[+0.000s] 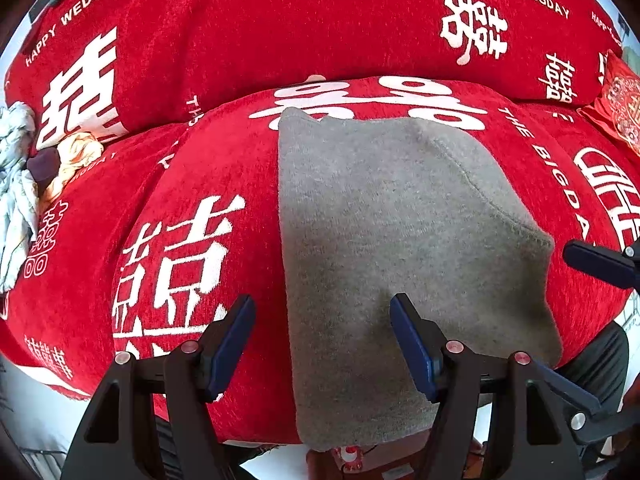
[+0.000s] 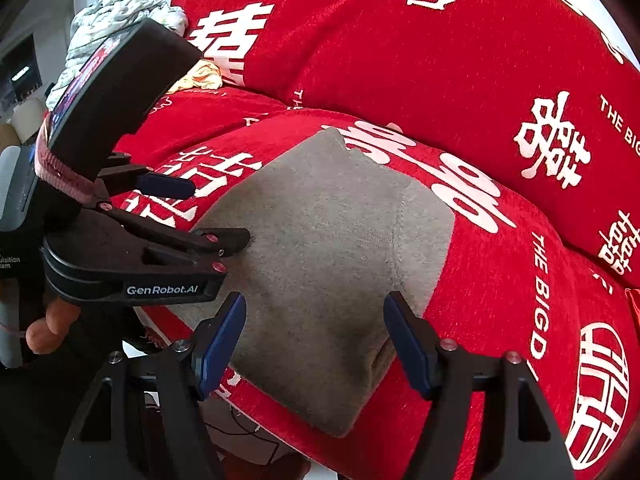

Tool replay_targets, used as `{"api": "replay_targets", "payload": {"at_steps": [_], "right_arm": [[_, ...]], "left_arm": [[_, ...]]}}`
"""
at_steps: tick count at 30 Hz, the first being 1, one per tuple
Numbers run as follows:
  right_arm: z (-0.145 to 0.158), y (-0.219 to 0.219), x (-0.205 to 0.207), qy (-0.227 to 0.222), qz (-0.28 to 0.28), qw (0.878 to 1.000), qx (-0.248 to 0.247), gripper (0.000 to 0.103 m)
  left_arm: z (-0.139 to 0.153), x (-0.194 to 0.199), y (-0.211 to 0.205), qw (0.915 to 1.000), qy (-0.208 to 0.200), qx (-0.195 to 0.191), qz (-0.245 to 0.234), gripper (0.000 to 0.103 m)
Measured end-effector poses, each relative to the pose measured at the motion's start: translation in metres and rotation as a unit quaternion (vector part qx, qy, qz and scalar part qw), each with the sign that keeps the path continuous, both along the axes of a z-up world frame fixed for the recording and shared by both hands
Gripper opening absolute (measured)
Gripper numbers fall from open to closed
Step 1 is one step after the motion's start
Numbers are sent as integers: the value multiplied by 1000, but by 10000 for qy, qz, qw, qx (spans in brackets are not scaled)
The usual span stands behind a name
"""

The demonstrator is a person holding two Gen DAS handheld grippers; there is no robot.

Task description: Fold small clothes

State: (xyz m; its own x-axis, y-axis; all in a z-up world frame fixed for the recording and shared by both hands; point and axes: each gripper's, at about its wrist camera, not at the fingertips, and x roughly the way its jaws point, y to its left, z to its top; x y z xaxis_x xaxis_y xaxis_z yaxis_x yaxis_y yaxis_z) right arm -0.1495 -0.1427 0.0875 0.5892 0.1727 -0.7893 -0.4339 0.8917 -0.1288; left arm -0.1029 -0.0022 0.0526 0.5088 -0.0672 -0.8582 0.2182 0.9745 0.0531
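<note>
Both tools, left tool (image 1: 322, 344) and right tool (image 2: 314, 340), gape empty over the grey garment (image 1: 400, 240); clamping at 6 o'clock could snag the red sofa cover (image 1: 200, 160) beneath.

You see a red plush sofa cover with white lettering (image 1: 224, 152); a folded grey knitted garment (image 1: 384, 240) lies on it, and perhaps crumpled pale clothes (image 1: 16, 184) at its far left.
</note>
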Motion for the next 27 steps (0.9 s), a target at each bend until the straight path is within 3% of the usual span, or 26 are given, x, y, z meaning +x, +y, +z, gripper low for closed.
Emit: {"api": "replay_targets", "payload": {"at_steps": [27], "right_arm": [[1, -1, -2, -53, -3, 10000, -7, 74]], "left_arm": [[7, -5, -4, 9998, -153, 79, 69, 71]]}}
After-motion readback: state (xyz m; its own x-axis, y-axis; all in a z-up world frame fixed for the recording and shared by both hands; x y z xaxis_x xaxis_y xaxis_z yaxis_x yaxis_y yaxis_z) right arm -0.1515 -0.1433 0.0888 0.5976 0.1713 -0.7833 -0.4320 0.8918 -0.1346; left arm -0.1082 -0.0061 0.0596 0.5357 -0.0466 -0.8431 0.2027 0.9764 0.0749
